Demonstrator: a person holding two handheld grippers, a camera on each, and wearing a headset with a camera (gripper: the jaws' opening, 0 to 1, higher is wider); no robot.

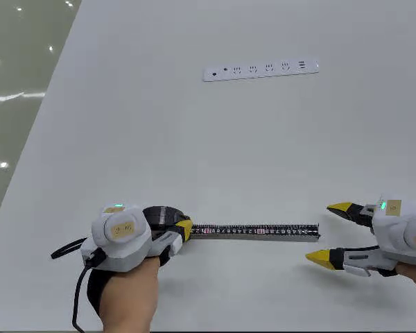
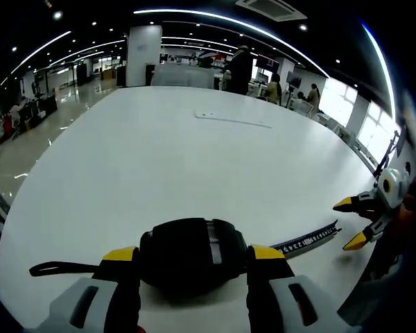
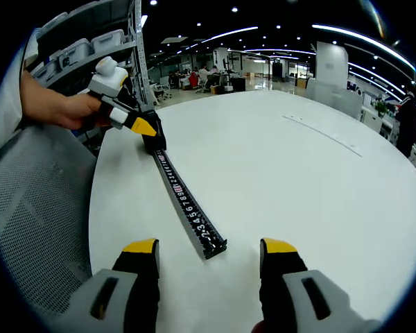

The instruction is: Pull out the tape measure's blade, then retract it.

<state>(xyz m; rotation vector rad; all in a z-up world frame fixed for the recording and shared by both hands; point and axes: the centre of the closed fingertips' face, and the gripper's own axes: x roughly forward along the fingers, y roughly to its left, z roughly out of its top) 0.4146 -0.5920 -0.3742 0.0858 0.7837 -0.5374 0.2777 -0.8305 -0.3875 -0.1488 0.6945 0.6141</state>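
Left gripper [image 2: 194, 253] jaws clamp tape measure [image 1: 163, 216]; right gripper [image 1: 329, 232] jaws wide, blade [image 1: 256, 231] end just beyond

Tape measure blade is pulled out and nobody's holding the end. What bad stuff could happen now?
1. The blade lies free on the table. The right gripper is open, its jaws apart from the blade's tip. If the blade springs back, it may whip hard into the case.
2. The left gripper is shut on the rounded case, which might twist or slip as the blade runs in.
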